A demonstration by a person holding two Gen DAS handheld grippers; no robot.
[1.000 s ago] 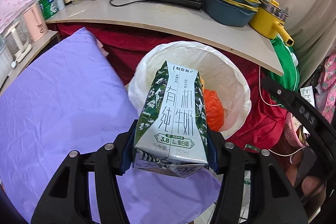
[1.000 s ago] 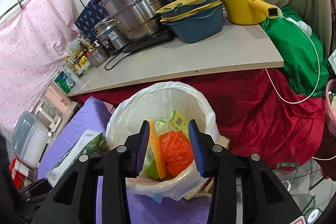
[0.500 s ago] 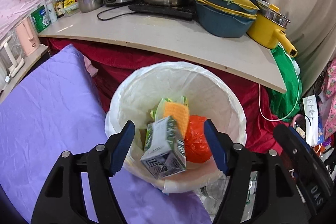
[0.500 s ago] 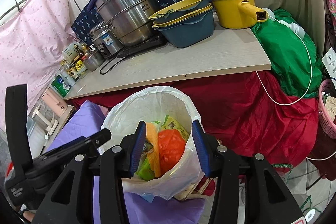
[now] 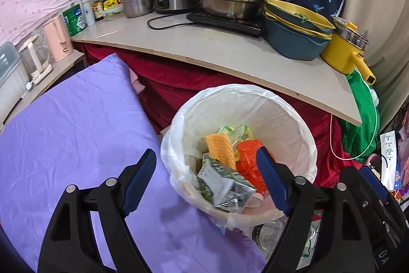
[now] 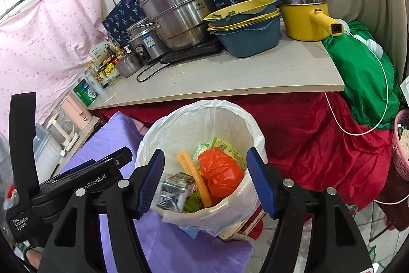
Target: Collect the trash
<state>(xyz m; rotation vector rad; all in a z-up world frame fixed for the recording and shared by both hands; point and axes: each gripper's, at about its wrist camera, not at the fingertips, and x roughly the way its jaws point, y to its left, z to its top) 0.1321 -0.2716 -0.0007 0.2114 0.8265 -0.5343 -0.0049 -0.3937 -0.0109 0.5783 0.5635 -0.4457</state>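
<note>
A white bin lined with a plastic bag [image 5: 286, 109] [image 6: 179, 124] stands at the purple cloth's edge. Inside lie a green and white milk carton [image 5: 222, 183] [image 6: 173, 188], an orange sponge [image 5: 221, 150] [image 6: 194, 175], an orange plastic bag [image 5: 249, 157] [image 6: 219, 170] and green wrappers. My left gripper [image 5: 207, 181] hovers over the bin's near rim, its jaws opening with nothing pressed between the pads. My right gripper [image 6: 205, 181] hangs above the bin too, jaws opening and holding nothing. The left gripper's black body [image 6: 76, 181] shows at the lower left of the right wrist view.
A purple cloth [image 5: 71, 134] covers the surface to the bin's left. Behind, a counter [image 5: 230, 50] over red fabric carries steel pots, stacked blue and yellow basins [image 5: 296, 27], a yellow pot [image 5: 345, 50] and jars. Green cloth and a white cable hang at the right.
The left gripper let go of the milk carton, which dropped into the bin. The right gripper released the orange sponge into the bin. Both jaws spread wider.
</note>
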